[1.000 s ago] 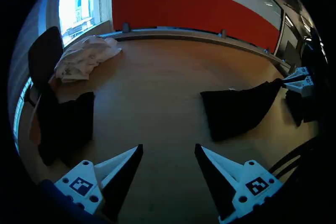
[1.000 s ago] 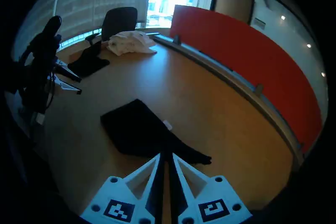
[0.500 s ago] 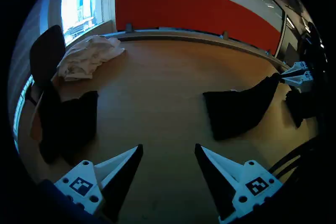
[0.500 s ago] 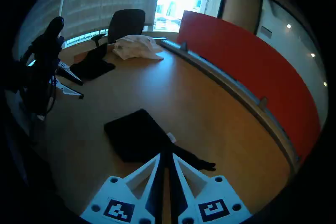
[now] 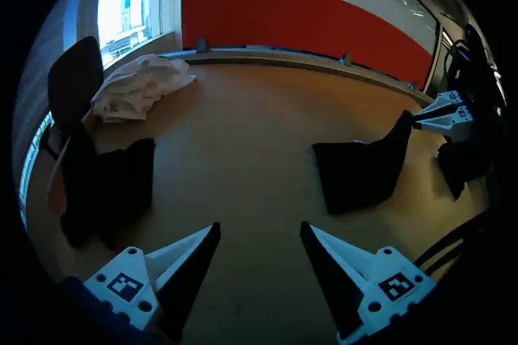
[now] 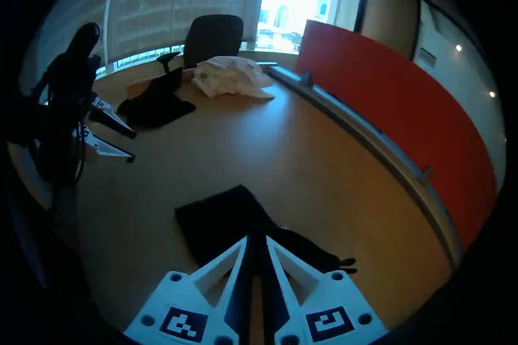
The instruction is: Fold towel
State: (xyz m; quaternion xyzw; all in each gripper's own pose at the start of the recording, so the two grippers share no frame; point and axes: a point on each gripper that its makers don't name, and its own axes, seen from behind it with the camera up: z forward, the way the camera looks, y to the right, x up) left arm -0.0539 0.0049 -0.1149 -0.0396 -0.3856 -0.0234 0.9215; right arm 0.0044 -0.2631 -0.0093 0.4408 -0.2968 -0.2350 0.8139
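Wooden worktop [image 5: 246, 118] runs out beneath both my tongs to a red partition [image 5: 304, 21] at the top of the frame. My right tongs [image 6: 257, 241] are pinched narrow on one corner of the black towel [image 6: 217, 222] and hold it raised, I judge so that the corner can be carried across the rest for a fold. The towel's body lies flat just ahead of those tips, at lower centre of the right gripper view. My left tongs [image 5: 259, 228] stand wide and hold nothing, free to help; from them the towel sits right of centre, well apart. A white cloth heap [image 5: 139, 86] lies at upper left.
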